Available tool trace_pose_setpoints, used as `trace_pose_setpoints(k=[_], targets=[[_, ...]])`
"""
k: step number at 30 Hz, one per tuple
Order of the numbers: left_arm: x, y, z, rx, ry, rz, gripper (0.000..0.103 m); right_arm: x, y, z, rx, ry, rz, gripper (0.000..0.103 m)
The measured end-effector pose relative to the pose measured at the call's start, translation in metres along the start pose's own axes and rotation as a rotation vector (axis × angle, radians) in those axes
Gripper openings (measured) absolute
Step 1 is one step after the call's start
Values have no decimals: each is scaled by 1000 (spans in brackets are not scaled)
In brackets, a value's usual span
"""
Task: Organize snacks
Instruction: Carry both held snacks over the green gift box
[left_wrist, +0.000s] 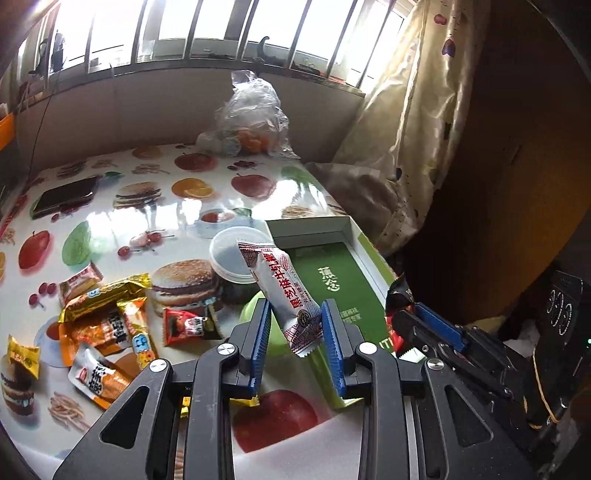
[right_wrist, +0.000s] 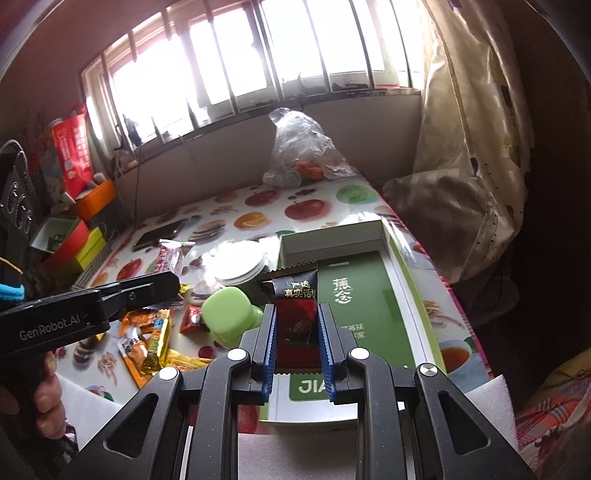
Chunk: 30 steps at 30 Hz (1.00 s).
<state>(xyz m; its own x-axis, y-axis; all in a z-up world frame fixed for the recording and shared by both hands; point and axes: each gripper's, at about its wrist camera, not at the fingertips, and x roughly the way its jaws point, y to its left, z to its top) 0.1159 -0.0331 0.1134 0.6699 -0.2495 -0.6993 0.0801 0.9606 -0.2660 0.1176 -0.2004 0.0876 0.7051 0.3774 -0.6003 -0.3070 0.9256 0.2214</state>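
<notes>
My left gripper (left_wrist: 295, 314) is shut on a white nougat packet with red print (left_wrist: 284, 291) and holds it above the near left edge of the green-lined open box (left_wrist: 343, 273). My right gripper (right_wrist: 296, 317) is shut on a black and red snack packet (right_wrist: 295, 306) and holds it over the same box (right_wrist: 369, 295). The right gripper also shows at the right of the left wrist view (left_wrist: 410, 310). A pile of orange, yellow and red snack packets (left_wrist: 99, 325) lies on the table left of the box; it also shows in the right wrist view (right_wrist: 147, 336).
A fruit-print tablecloth (left_wrist: 147, 206) covers the table. A green lidded container (right_wrist: 229, 314) and a clear-lidded tub (left_wrist: 232, 254) sit beside the box. A phone (left_wrist: 62, 195) lies far left. A plastic bag of fruit (left_wrist: 251, 118) stands at the back. A curtain (left_wrist: 413, 129) hangs right.
</notes>
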Motion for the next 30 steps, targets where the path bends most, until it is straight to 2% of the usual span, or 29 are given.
trace_pose_setpoints(k=[8, 11, 22, 30], targets=[[24, -26, 2, 66, 23, -39, 30, 15, -33, 0, 36, 28, -69, 20], [38, -32, -1, 70, 67, -73, 30, 23, -43, -3, 44, 48, -83, 20], [72, -53, -16, 121, 159, -64, 30, 38, -57, -15, 29, 103, -103, 20], [85, -57, -21, 134, 197, -46, 30, 45, -63, -21, 22, 127, -113, 20]])
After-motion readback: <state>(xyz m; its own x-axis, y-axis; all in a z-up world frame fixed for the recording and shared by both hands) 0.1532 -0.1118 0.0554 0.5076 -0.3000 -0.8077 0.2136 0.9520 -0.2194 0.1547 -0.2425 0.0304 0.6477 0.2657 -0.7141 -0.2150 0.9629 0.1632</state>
